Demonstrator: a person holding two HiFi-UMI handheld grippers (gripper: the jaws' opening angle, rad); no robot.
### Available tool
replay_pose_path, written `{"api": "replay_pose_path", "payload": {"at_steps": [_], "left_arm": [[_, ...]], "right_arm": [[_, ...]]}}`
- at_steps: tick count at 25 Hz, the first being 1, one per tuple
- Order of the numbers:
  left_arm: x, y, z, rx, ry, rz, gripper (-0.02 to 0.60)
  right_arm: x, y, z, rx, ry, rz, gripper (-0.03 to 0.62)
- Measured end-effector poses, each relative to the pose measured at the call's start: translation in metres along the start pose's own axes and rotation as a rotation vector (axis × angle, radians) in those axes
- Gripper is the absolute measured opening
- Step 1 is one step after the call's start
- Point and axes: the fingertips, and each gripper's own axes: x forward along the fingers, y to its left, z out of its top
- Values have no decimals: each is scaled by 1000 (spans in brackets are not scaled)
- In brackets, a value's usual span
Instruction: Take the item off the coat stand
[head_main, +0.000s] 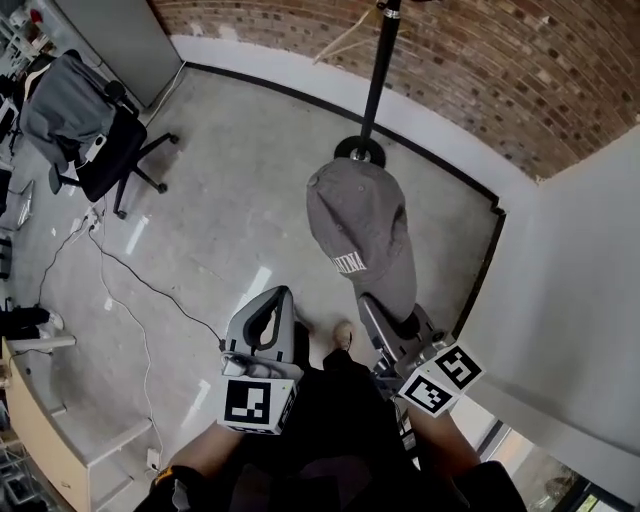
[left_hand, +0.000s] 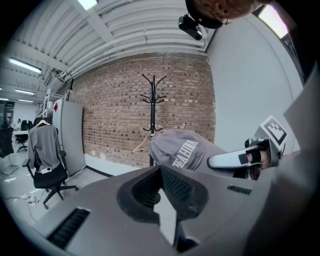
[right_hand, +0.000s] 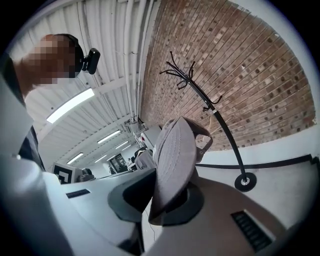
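A grey cap (head_main: 360, 225) with white lettering hangs free of the black coat stand (head_main: 380, 70), whose round base (head_main: 360, 150) stands by the brick wall. My right gripper (head_main: 385, 310) is shut on the cap's brim. In the right gripper view the brim (right_hand: 175, 150) is pinched between the jaws of that gripper (right_hand: 170, 200), with the bare stand (right_hand: 215, 115) behind. My left gripper (head_main: 282, 292) is beside it on the left, shut and holding nothing. The left gripper view shows its joined tips (left_hand: 161, 172), the cap (left_hand: 182, 150) and the stand (left_hand: 152, 115).
A wooden hanger (left_hand: 141, 145) hangs low on the stand. An office chair (head_main: 85, 130) draped with a grey garment stands at the far left, with a cable (head_main: 150, 285) trailing over the floor. A white wall (head_main: 570, 300) closes the right side and a pale desk (head_main: 60, 430) the lower left.
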Motion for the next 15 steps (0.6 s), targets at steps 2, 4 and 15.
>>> {"api": "replay_pose_path", "payload": {"at_steps": [2, 4, 15], "left_arm": [[-3, -12, -11, 11, 19, -3, 25], [-5, -21, -20, 15, 33, -4, 25], [19, -73, -24, 39, 35, -80, 26]], "right_arm": [[-12, -5, -9, 1, 5, -11, 35], [-24, -8, -17, 1, 8, -20, 35], [-67, -27, -26, -91, 35, -96, 31]]}}
